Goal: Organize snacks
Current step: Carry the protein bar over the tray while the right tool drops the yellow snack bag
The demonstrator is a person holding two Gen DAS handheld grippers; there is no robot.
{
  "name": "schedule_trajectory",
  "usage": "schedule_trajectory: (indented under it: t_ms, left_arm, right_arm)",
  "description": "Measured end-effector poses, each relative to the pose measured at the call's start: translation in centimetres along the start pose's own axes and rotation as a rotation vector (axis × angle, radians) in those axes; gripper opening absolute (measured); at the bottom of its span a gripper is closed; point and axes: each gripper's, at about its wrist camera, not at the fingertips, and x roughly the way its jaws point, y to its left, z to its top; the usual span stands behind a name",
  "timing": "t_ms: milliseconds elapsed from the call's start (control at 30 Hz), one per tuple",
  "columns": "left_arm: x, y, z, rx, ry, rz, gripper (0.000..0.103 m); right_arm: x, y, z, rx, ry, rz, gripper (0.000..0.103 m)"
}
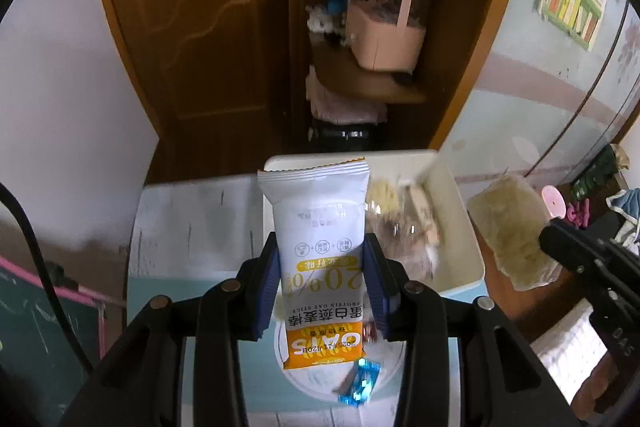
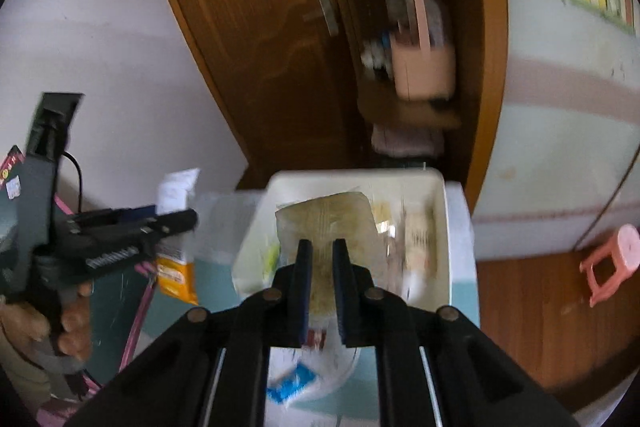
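My left gripper (image 1: 322, 259) is shut on a white and orange oat stick packet (image 1: 320, 227), held upright above the table. The same packet (image 2: 176, 267) shows at the left of the right wrist view, in the left gripper (image 2: 176, 223) held by a hand (image 2: 72, 331). My right gripper (image 2: 322, 251) is shut on a clear bag of pale yellow snack (image 2: 328, 219), lifted over the white bin (image 2: 360, 177). That bag (image 1: 512, 227) appears at the right of the left wrist view, held by the right gripper (image 1: 548, 239). The bin (image 1: 456, 211) holds several wrapped snacks.
A blue wrapper (image 1: 360, 385) lies on a white round plate (image 1: 384, 367) on the pale table (image 1: 192, 227). Behind stand a brown door (image 1: 200, 27) and a shelf with a pink basket (image 1: 384, 39). A pink stool (image 2: 612, 263) stands on the floor at right.
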Motion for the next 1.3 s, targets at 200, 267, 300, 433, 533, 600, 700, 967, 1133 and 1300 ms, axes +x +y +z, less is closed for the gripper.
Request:
schedule_trajectory:
  t_ms: [200,267,300,433,533,600,700,967,1133,1300]
  left_arm:
    - [0.9,-0.7,3.0,0.026,-0.043,0.006,0.038]
    - [1.4,-1.0,3.7,0.032,-0.051,0.010,0.039]
    - [1.7,-1.1,4.1,0.032,-0.053,0.013,0.039]
    - [3.3,-1.2,4.4,0.031,-0.055,0.021,0.044]
    - [4.1,-1.0,4.5,0.031,-0.053,0.014,0.084]
    - [4.2,-0.8,4.3,0.035,-0.068,0.011,0.095]
    - [5.0,-0.5,4.0,0.048,-0.041,0.007,0.096]
    - [6.0,0.5,3.2,0.015,0.001,0.025,0.096]
    - [5.8,0.5,2.4,0.021,0.008,0.029,0.097]
    - [5.4,0.5,1.1,0.024,0.019,0.021,0.098]
  right_arm:
    - [0.4,0.7,3.8,-0.047,-0.066,-0.047,0.010]
    - [1.5,0.7,4.4,-0.053,-0.070,-0.060,0.010]
    - [2.1,0.6,4.8,-0.054,-0.072,-0.073,0.010]
    - [3.5,-0.1,5.9,-0.042,-0.091,-0.106,0.009]
    - [4.6,-1.1,6.5,-0.012,-0.080,-0.116,0.009]
    - [5.3,-1.5,6.7,0.006,-0.057,-0.118,0.011]
    - [5.7,-1.8,6.1,0.019,-0.027,-0.116,0.023]
    - [6.3,-1.7,3.5,0.022,0.030,-0.115,0.033]
    - [6.5,-1.3,2.1,0.026,0.061,-0.115,0.033]
    - [6.4,-0.8,0.6,0.036,0.091,-0.101,0.034]
